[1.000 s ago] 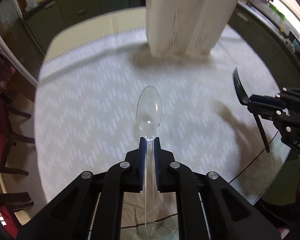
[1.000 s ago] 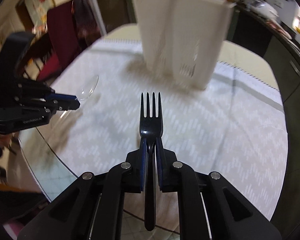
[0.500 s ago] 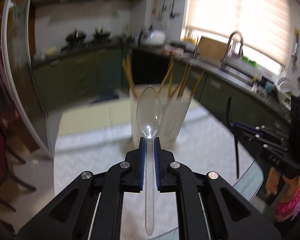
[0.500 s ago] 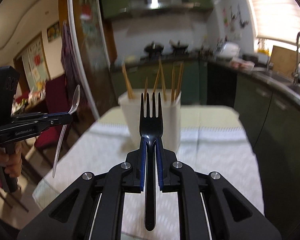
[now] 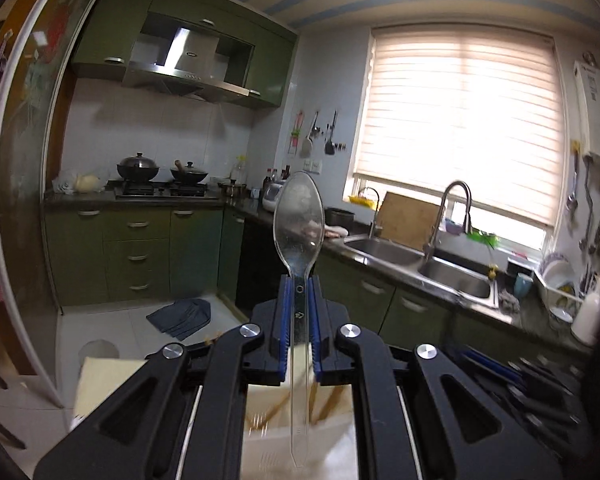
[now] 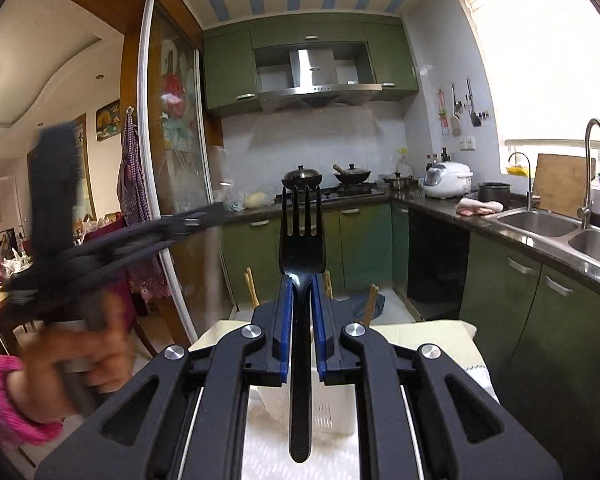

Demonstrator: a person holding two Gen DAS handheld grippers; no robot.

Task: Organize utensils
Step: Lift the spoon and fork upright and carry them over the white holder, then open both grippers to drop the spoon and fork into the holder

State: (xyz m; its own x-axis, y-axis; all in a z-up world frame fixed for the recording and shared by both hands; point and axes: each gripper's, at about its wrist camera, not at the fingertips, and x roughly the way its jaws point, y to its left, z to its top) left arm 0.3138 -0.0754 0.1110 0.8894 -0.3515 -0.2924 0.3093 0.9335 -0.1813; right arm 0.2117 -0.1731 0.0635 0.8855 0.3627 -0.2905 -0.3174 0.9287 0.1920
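The left claw (image 5: 299, 296) clenches a clear spoon (image 5: 299, 224) and the right claw (image 6: 301, 300) a black fork (image 6: 301, 240), each by the neck; both look light, thin and slippery.

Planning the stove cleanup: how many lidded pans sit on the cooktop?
2. A darker wok with a lid on the left burner, and a second lidded pan with a wooden handle just to its right. Anything behind them is hidden.

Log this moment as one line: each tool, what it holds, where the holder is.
left tool: shut on clear spoon | right tool: shut on black fork | white holder: below both tools
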